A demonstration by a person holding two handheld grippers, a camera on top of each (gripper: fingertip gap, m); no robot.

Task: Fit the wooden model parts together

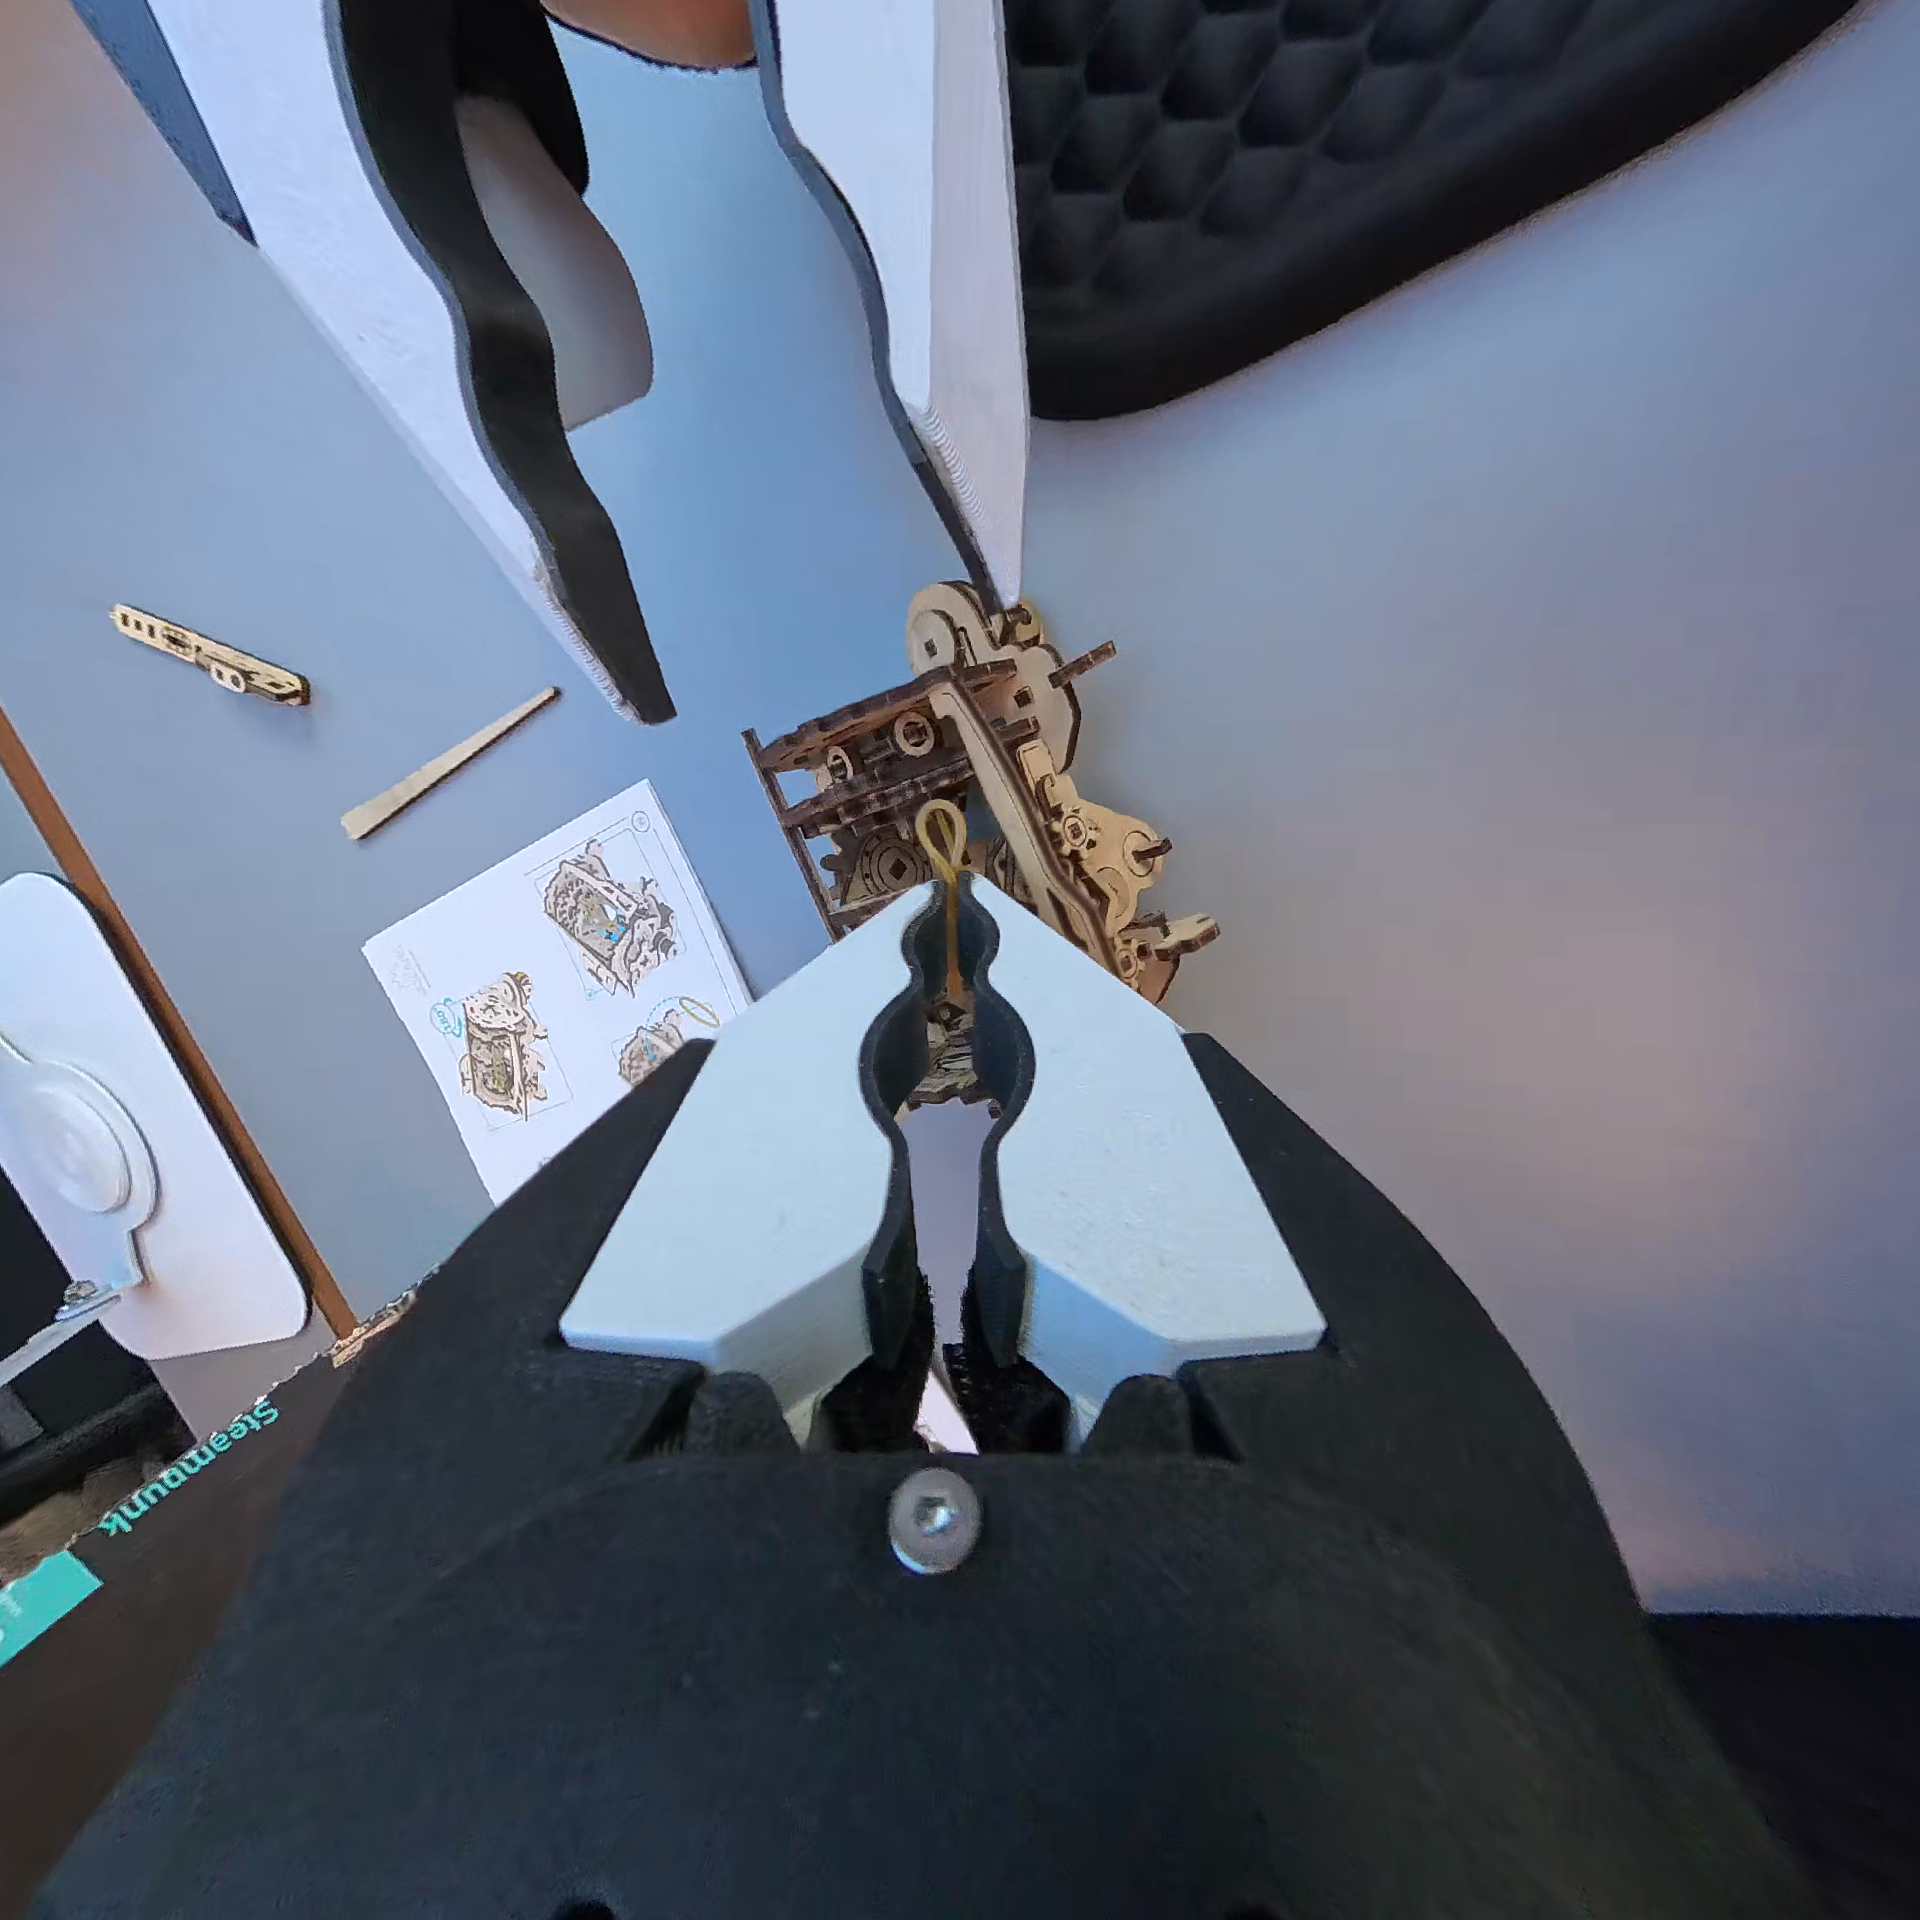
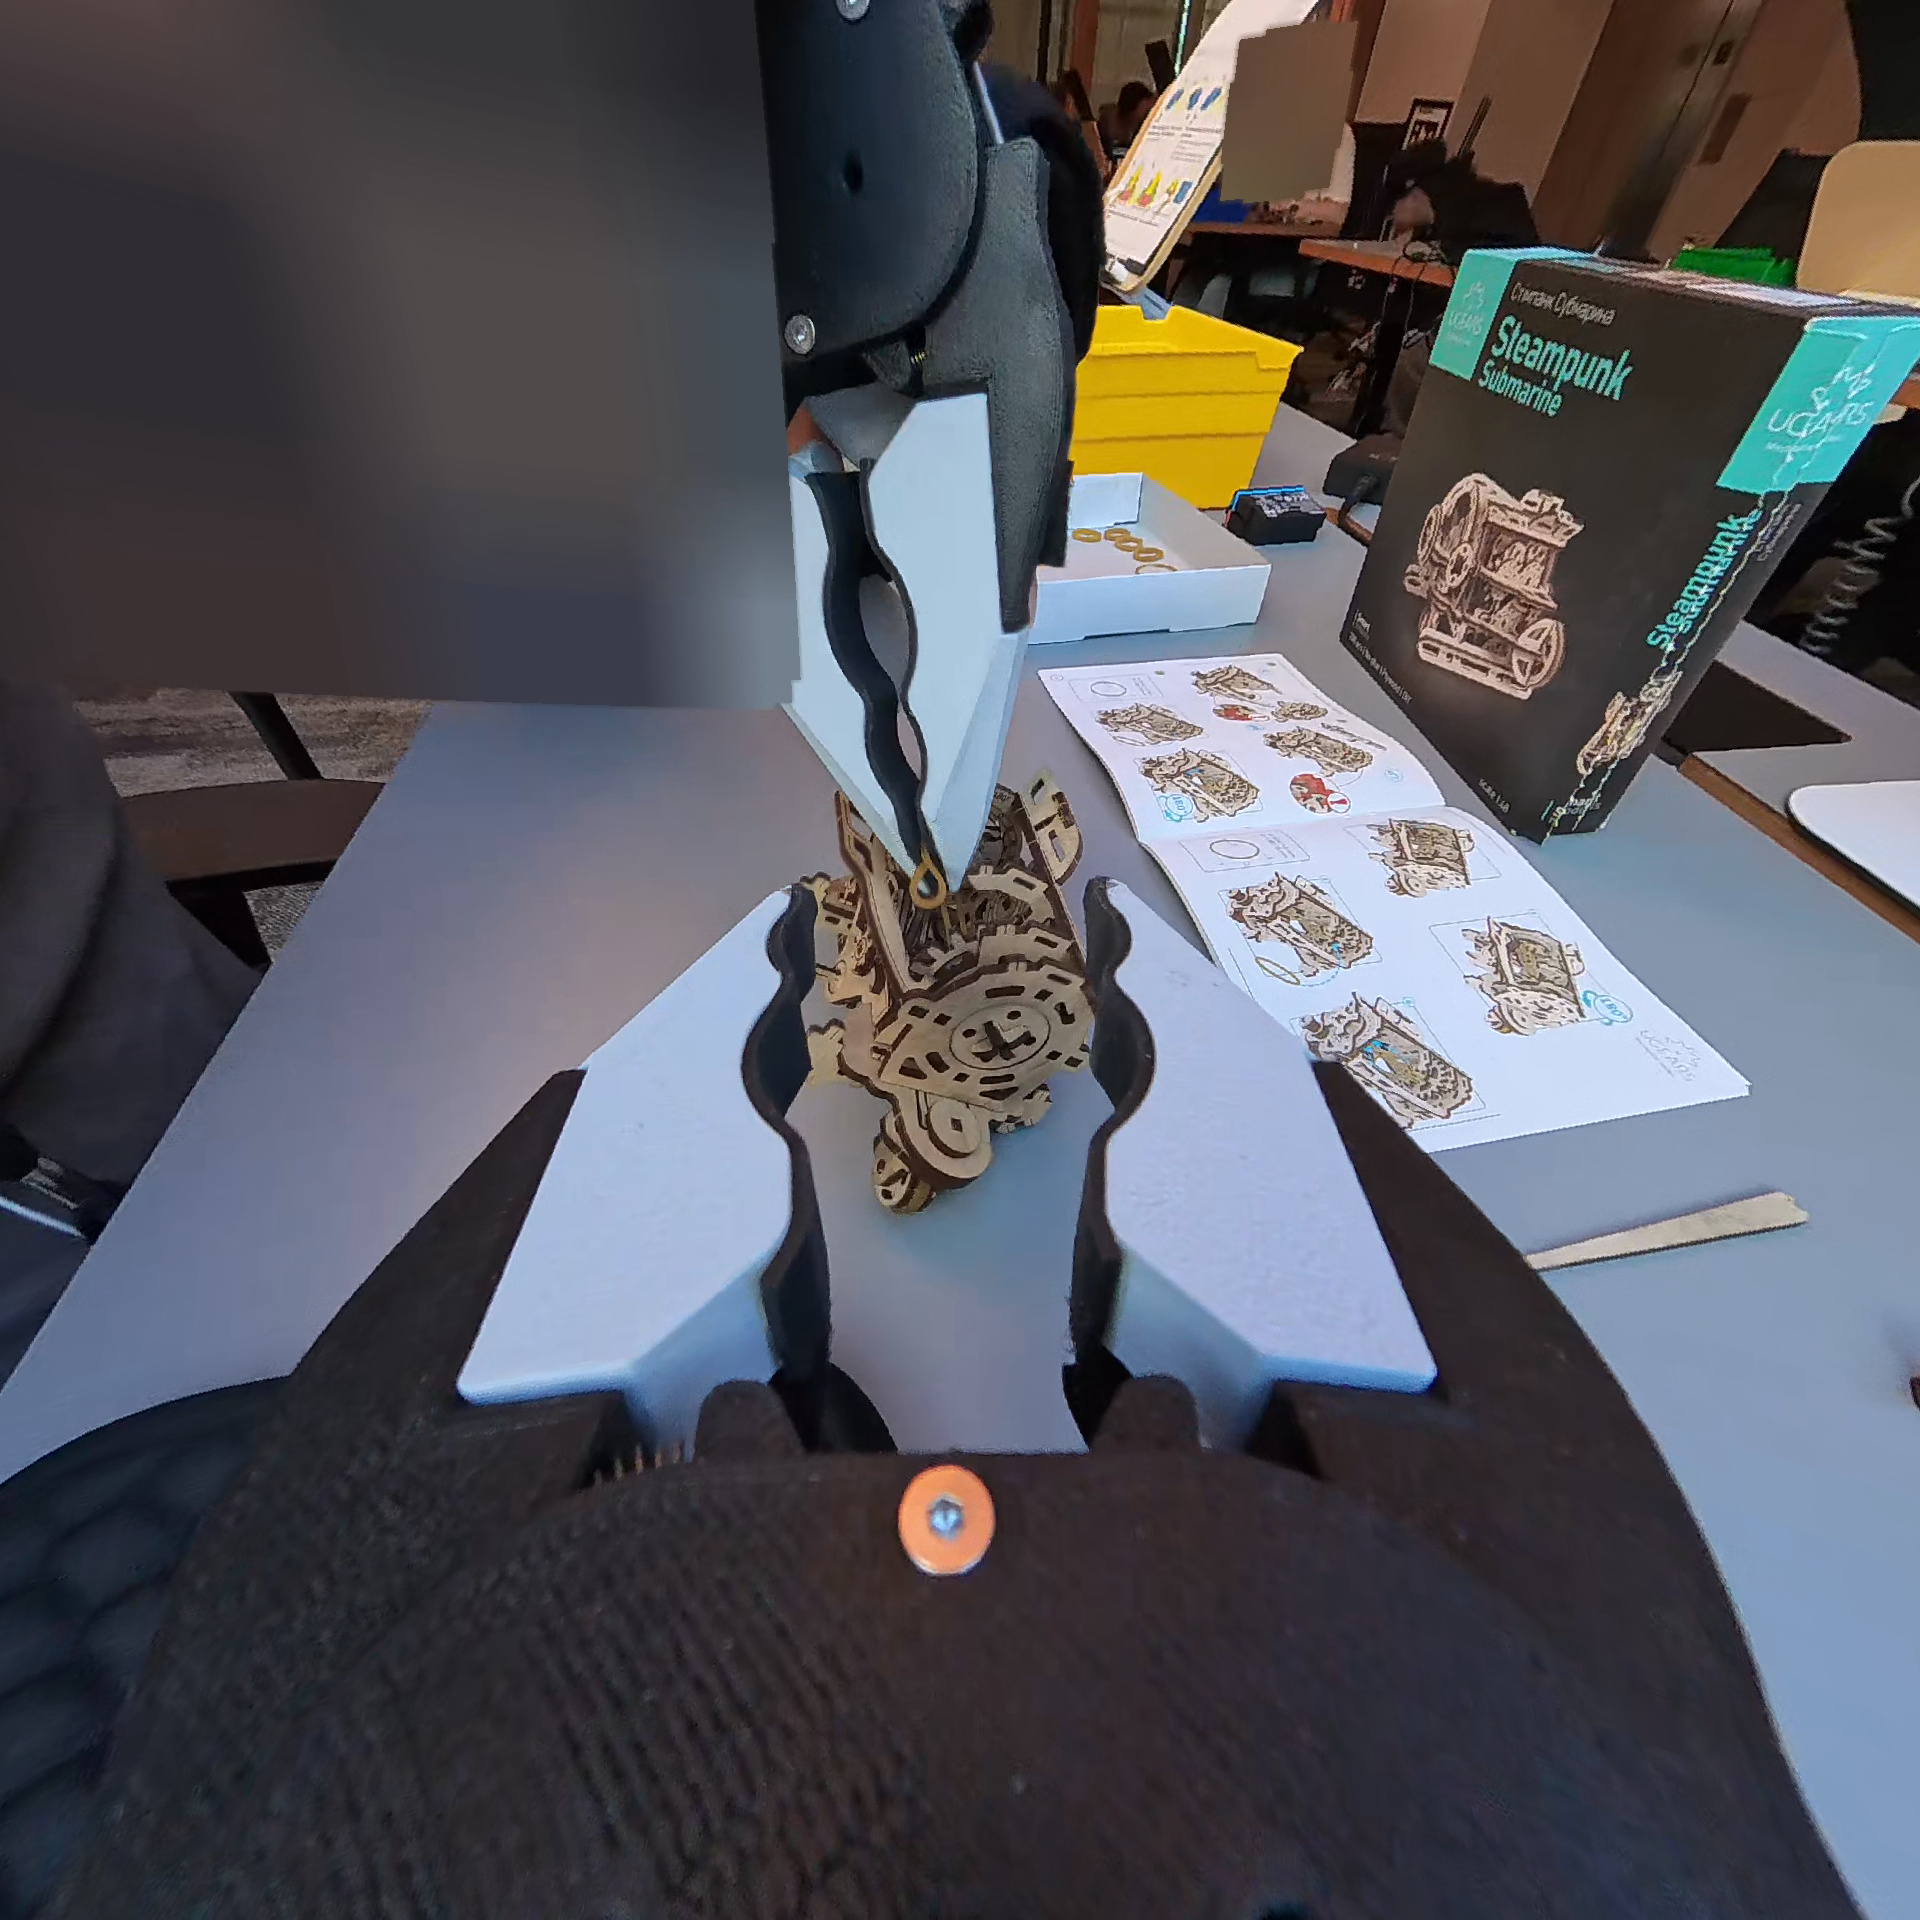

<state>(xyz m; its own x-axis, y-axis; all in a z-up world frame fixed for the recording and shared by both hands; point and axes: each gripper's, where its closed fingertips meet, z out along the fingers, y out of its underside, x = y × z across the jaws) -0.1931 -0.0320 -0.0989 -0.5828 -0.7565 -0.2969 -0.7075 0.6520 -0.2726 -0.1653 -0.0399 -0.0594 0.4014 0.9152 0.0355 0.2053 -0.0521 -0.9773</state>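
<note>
L cam overhead, R cam low; share model

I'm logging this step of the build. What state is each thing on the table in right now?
left gripper: shut on the rubber band
right gripper: open, fingers either side of the wooden model, grip unclear
wooden model: part-built, tilted on the table
instruction booklet: open, flat
kit box: upright, closed
white tray: open, holding spare bands
wooden stick: flat, loose

Teal and white lettering on the front, side and top of the black box, beside my booklet. Booklet: small printed marks by the drawings, too small for me to read. Far poster: illegible.
</note>
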